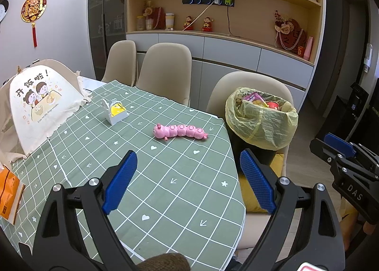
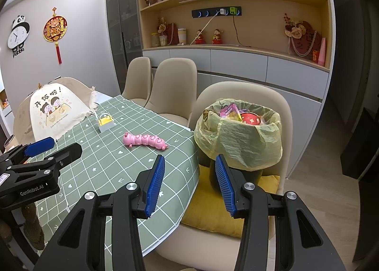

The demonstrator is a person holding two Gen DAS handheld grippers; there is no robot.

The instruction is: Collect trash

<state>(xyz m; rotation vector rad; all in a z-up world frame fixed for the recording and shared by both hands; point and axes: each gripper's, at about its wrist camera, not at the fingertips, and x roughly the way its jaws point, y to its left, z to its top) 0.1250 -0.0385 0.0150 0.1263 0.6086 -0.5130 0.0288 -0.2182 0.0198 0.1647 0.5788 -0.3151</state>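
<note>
While both tongs, left gripper and right gripper, stand spread and empty, only the left view shows an orange packet at the table's left edge.

Left claw gaping above tablecloth, pink caterpillar toy, lined bin

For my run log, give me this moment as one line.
left gripper open, empty | right gripper open, empty | pink caterpillar toy on table | lined trash bin full, on chair

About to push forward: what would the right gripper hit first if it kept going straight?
Most likely the trash bin on the chair's yellow cushion. The open right gripper points at its base; depth is uncertain.
</note>
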